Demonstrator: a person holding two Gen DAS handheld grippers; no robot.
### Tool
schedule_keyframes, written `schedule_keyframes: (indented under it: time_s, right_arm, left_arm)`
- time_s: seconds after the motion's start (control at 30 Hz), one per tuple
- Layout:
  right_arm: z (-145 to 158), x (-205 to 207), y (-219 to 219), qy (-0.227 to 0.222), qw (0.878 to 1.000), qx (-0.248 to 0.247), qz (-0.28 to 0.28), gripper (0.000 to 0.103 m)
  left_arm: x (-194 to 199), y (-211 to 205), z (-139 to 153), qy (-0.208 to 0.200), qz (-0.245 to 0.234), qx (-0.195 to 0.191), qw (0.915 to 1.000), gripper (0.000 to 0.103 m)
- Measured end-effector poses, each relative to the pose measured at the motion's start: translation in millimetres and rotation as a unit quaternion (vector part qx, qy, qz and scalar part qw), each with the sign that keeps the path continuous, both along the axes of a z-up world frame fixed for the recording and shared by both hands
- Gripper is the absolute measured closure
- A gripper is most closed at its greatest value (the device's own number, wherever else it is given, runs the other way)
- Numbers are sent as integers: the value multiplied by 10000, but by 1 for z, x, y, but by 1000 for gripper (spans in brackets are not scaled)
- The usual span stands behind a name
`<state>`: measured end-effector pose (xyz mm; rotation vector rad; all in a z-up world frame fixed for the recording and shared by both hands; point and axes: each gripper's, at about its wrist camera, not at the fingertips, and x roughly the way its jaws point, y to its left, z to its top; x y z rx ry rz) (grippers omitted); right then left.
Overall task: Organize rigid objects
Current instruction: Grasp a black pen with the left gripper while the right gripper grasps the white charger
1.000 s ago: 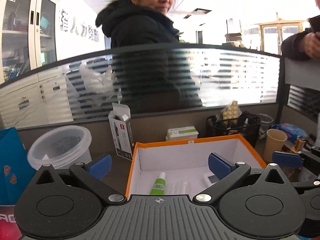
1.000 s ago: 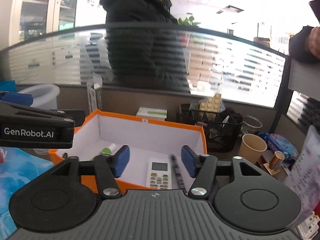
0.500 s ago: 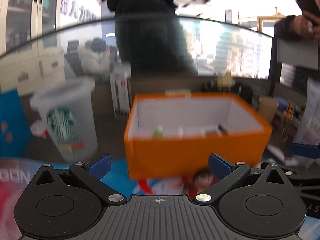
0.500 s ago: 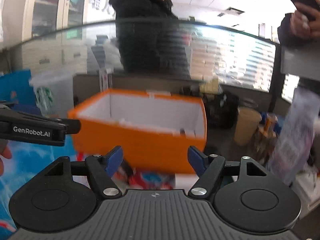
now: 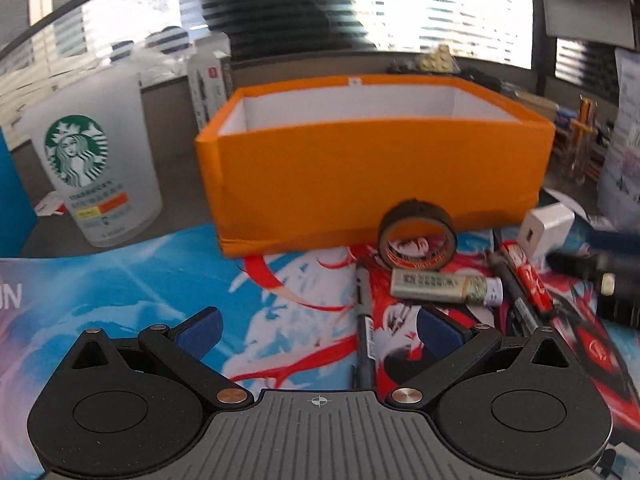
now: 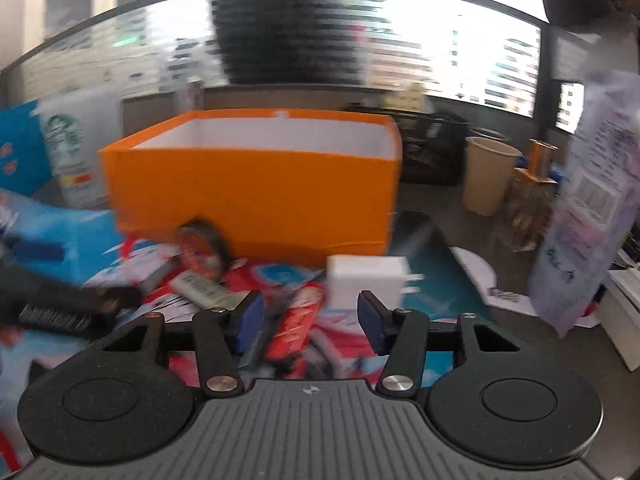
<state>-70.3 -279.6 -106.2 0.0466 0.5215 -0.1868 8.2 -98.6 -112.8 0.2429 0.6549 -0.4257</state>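
I had both tools low over the clutter in front of the orange box (image 5: 376,168), and neither held anything: the left hand-held gripper (image 5: 318,332) had its jaws wide apart, the right hand-held gripper (image 6: 310,320) stood apart too. The loose things lay on the printed mat (image 5: 120,280) just near of the box: a roll of tape (image 5: 416,236) on edge, a small tube (image 5: 444,286), a black pen (image 5: 366,320), a red stick (image 5: 528,276) and a white charger (image 6: 366,282).

To do this pick well, I judged the right tool should straddle the charger squarely across its flat sides, since it sat just beyond the fingertips, and close only once centred.

A second before, both cameras looked down into the box from above; now they had dropped to the tabletop, seeing its near wall.
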Motion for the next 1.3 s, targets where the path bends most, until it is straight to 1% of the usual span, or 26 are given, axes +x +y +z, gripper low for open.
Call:
schedule_keyframes:
  time_s: [0.17, 0.27, 0.33, 0.4, 0.43, 0.5, 0.6, 0.63, 0.77, 0.93, 1.0, 1.03, 1.1, 1.13, 1.2, 1.23, 1.3]
  right_arm:
    - [-4, 9, -28, 76, 9996, 159, -230, 53]
    - [-7, 9, -34, 6, 9995, 219, -244, 53]
    - [-9, 11, -34, 16, 9994, 247, -233, 52]
    - [-12, 13, -35, 7, 9995, 222, -210, 44]
    - [-13, 14, -35, -27, 9995, 222, -226, 42]
    - [-13, 16, -37, -64, 9994, 230, -242, 42]
    - [-13, 21, -37, -82, 9996, 132, -226, 36]
    - [-13, 23, -37, -87, 9997, 106, -197, 35]
    - [-13, 31, -36, -123, 9998, -73, -172, 35]
    - [-15, 41, -33, -56, 9997, -217, -64, 36]
    - [-17, 44, -32, 2, 9995, -314, -66, 41]
    - [-18, 44, -31, -2, 9992, -385, -86, 45]
    - [-19, 42, -30, 1, 9987, -503, -118, 51]
    - [-19, 42, -31, -18, 9988, -472, -87, 53]
    - [-19, 42, -31, -16, 9989, -462, -72, 53]
    - [-19, 41, -31, -17, 9989, -467, -63, 53]
    - [-20, 42, -31, -21, 9990, -446, -60, 53]
  left_arm:
    - [4, -6, -10, 111, -57, 67, 9999, 0]
    - [5, -10, -14, 159, -91, 119, 9998, 0]
    - [4, -11, -16, 131, -136, 79, 9998, 0]
    - [4, -12, -16, 118, -154, 64, 9998, 0]
    - [4, -12, -16, 115, -167, 39, 9998, 0]
    - [5, -12, -18, 119, -199, -62, 9997, 0]
    - [7, -11, -20, 198, -185, -216, 9994, 0]
    - [8, -12, -20, 200, -180, -250, 9993, 0]
    - [6, -14, -20, 143, -179, -270, 9994, 0]
    - [7, -13, -20, 139, -216, -288, 9993, 0]
    - [7, -12, -20, 137, -281, -311, 9990, 1]
    - [6, -12, -20, 134, -318, -315, 9989, 1]
    - [5, -11, -20, 104, -408, -334, 9986, 7]
    - [4, -11, -20, 65, -455, -346, 9983, 9]
    - [0, -13, -19, 1, -577, -365, 9977, 21]
    - [-2, -13, -18, -16, -613, -379, 9974, 25]
    - [-2, -13, -17, -70, -632, -404, 9972, 48]
